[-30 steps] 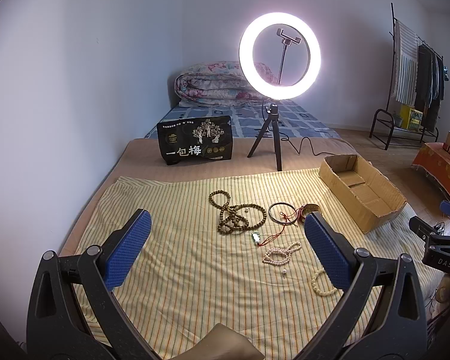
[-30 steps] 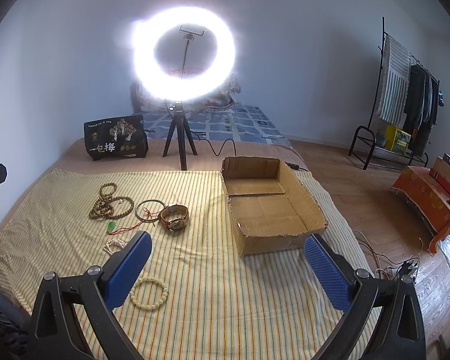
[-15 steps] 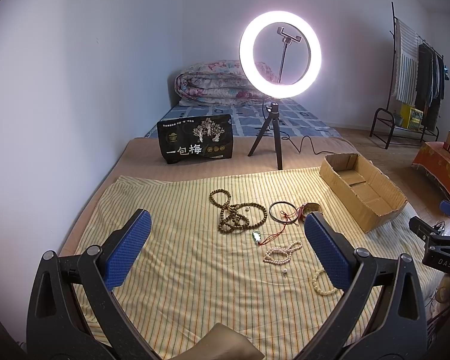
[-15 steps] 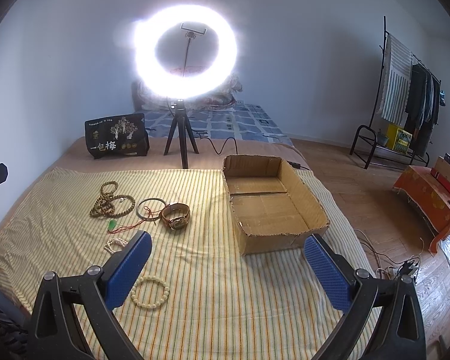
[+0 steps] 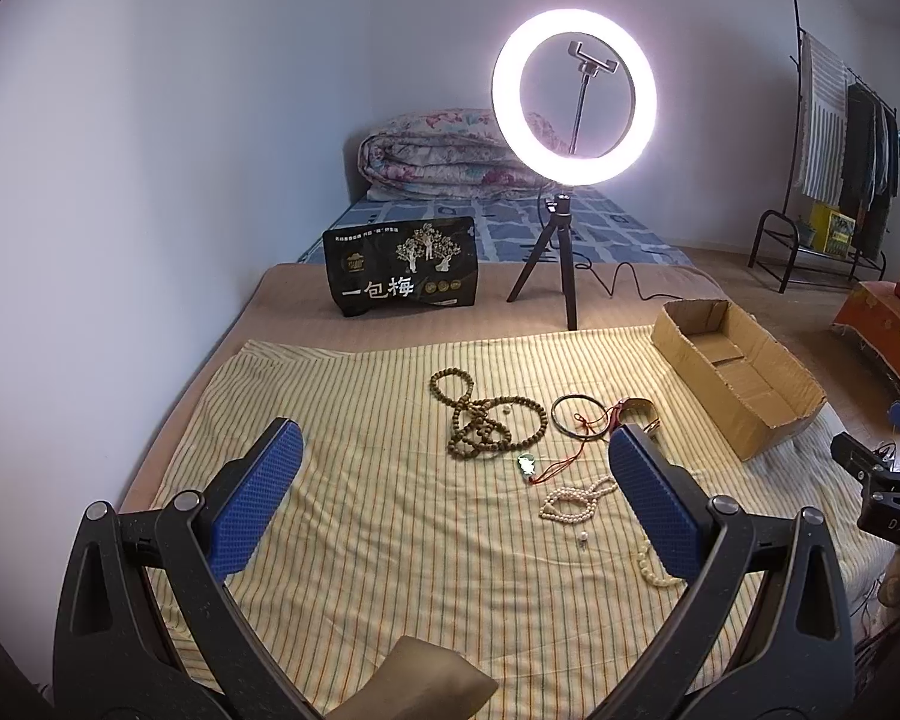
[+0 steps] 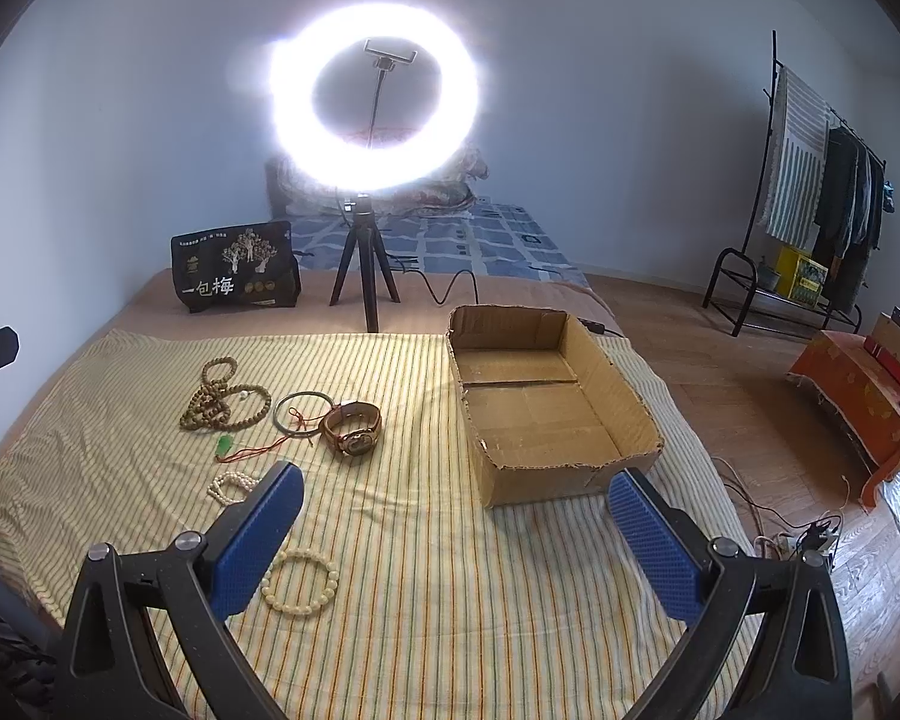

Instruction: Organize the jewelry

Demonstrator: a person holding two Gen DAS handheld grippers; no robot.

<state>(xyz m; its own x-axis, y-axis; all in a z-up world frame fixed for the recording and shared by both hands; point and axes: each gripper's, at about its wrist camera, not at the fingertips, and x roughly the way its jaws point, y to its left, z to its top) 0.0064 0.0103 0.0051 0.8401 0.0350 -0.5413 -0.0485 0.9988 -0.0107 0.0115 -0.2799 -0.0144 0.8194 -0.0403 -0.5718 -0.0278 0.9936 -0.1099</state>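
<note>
Jewelry lies on a striped yellow cloth (image 5: 390,540): a long brown bead necklace (image 5: 480,420), a dark bangle (image 5: 579,414), a green pendant on a red cord (image 5: 528,465), a white pearl strand (image 5: 573,501), a cream bead bracelet (image 6: 300,582) and a brown watch (image 6: 352,427). An open, empty cardboard box (image 6: 546,408) sits at the cloth's right. My left gripper (image 5: 453,495) is open and empty above the near cloth. My right gripper (image 6: 455,531) is open and empty, between the cream bracelet and the box.
A lit ring light on a tripod (image 5: 570,108) stands behind the cloth, its cable trailing right. A black printed bag (image 5: 405,273) stands at the back left. A folded quilt (image 5: 444,156) lies further back. A clothes rack (image 6: 822,192) and wooden floor are to the right.
The right wrist view has shifted slightly; the scene sits a little further right and lower in it. The left gripper and the jewelry have not moved.
</note>
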